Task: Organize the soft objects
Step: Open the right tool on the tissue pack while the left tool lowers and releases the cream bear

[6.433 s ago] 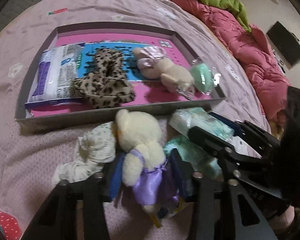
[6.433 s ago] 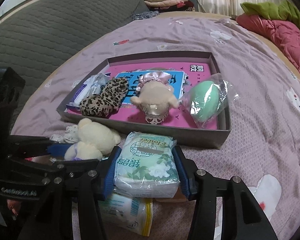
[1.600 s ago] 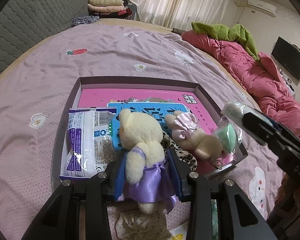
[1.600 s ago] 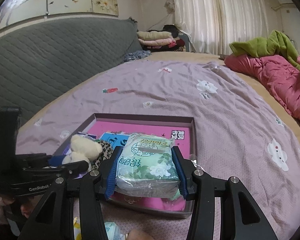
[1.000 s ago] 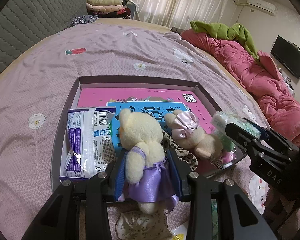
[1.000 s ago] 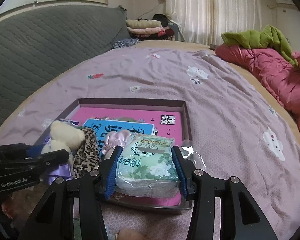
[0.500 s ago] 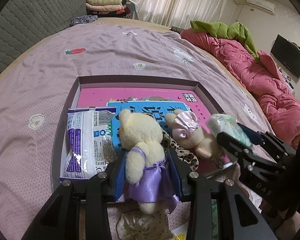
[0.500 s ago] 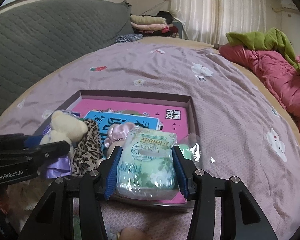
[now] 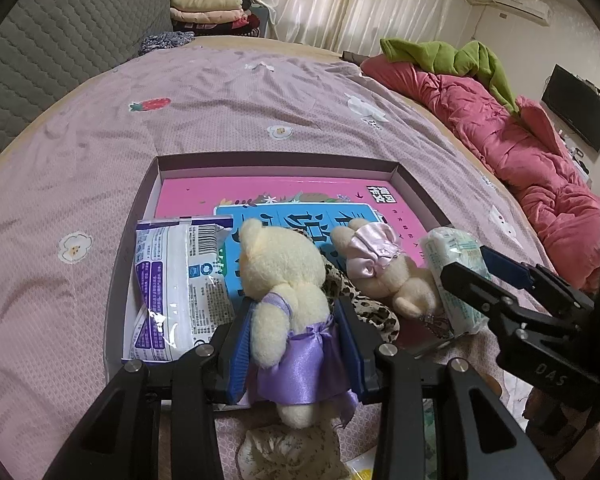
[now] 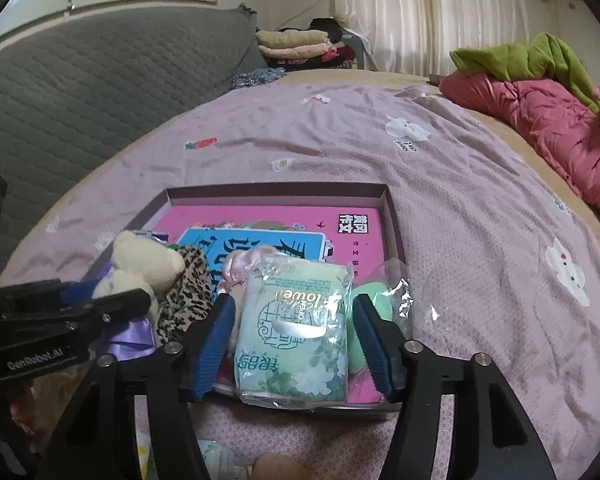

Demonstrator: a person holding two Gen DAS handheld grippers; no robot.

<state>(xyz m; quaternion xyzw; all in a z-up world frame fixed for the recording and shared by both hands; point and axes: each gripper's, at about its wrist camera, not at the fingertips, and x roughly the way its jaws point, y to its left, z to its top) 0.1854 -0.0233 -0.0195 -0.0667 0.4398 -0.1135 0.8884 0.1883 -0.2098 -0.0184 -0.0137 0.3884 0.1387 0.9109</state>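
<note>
Right wrist view: the right claw [image 10: 296,344] is opening, its blue pads [image 10: 216,344] now standing clear on either side of the green tissue pack [image 10: 294,328], with a gap showing on both flanks. The pack lies in the near right part of the shallow cardboard box [image 10: 392,216], leaning over the green sponge in clear wrap [image 10: 374,300] and the pink-bonneted plush toy [image 10: 240,268]. Half a second ago the same pads were squeezing the pack's sides; a second ago it was carried above the box's near edge.

Left wrist view: the left claw [image 9: 296,344] is pinched on the cream teddy bear in a purple dress [image 9: 288,300], pads pressed into its waist, just as in the earlier frames. The bear hangs over the box's near wall, above the leopard-print cloth [image 9: 364,300]. A white and purple wipes packet [image 9: 176,280] lies along the box's left side on the pink and blue books [image 9: 284,200]. On the purple bedsheet [image 9: 220,100] below the bear sits a crumpled floral cloth [image 9: 288,452].
</note>
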